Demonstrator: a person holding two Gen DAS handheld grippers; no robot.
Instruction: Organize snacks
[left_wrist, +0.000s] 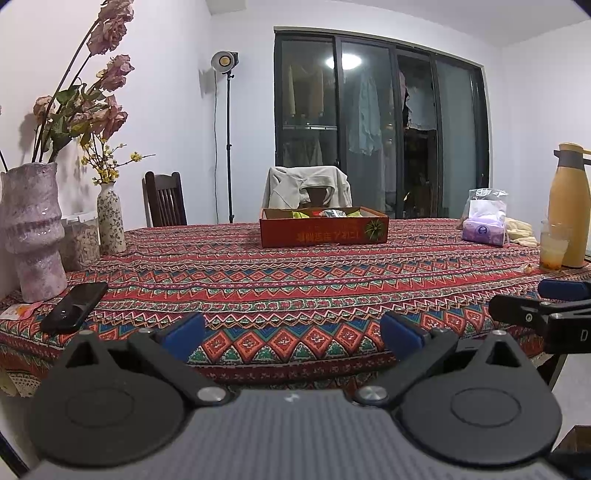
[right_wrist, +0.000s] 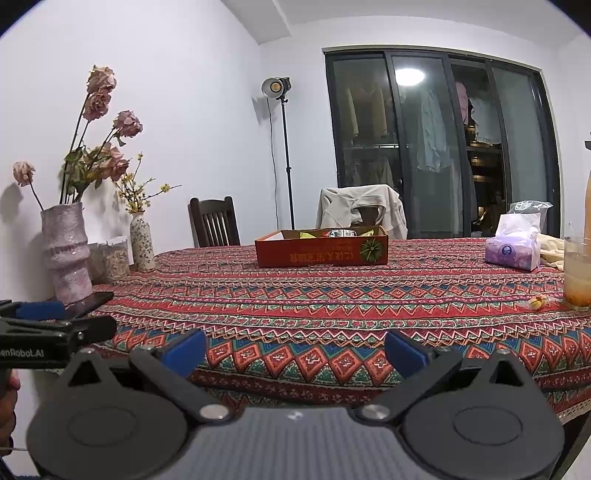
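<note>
The red cardboard box is taken as the landmark: it stands on the patterned tablecloth toward the far side of the table, in front of a chair draped with a pale garment. Snack packets, yellow-green, red and silvery, are seen lying inside it, their tops just showing above the rim; how neatly they are laid cannot be judged from this low angle. A small wrapped sweet is seen on the cloth well to the right of the box, just beside a glass, and a pale packet lies far to the left of the box, by the large vase and near a dark phone. The left gripper and the right gripper are both held at the near table edge, well short of the box, each with its jaws spread wide and nothing between them. The scene would fit packets already gathered into the box as well as loose ones yet to be gathered, so no particular move is settled. Should any loose piece be picked up, a flat, low approach with a gentle pinch on the wrapper edge would be advised, so that the cloth is not caught, and the glass should be given room.
</note>
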